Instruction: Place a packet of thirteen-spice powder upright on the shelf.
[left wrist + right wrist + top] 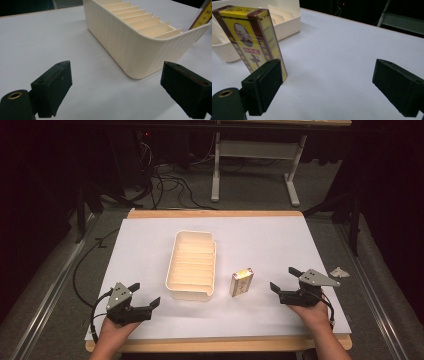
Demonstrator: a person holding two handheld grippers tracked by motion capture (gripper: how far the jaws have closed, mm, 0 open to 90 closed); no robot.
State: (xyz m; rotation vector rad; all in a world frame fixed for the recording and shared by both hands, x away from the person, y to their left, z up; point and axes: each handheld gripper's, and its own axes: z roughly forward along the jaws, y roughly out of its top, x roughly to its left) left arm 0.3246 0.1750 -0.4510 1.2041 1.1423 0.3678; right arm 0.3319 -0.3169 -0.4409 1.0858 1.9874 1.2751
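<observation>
White paper covers the worktop [280,240], where one cream slotted tray [192,266] sits at centre with one yellow box [241,282] upright just to its right. Two grippers wait near the front edge: left gripper [146,294] and right gripper [282,279], jaws wide, empty. Box lettering is too small to read.

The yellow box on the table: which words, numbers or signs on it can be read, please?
"十": a large dark character low on the front of the yellow box, below a small portrait.
Red band above it: too blurred to read.
Side-panel print: too small to read.
Cream tray: no text.
</observation>
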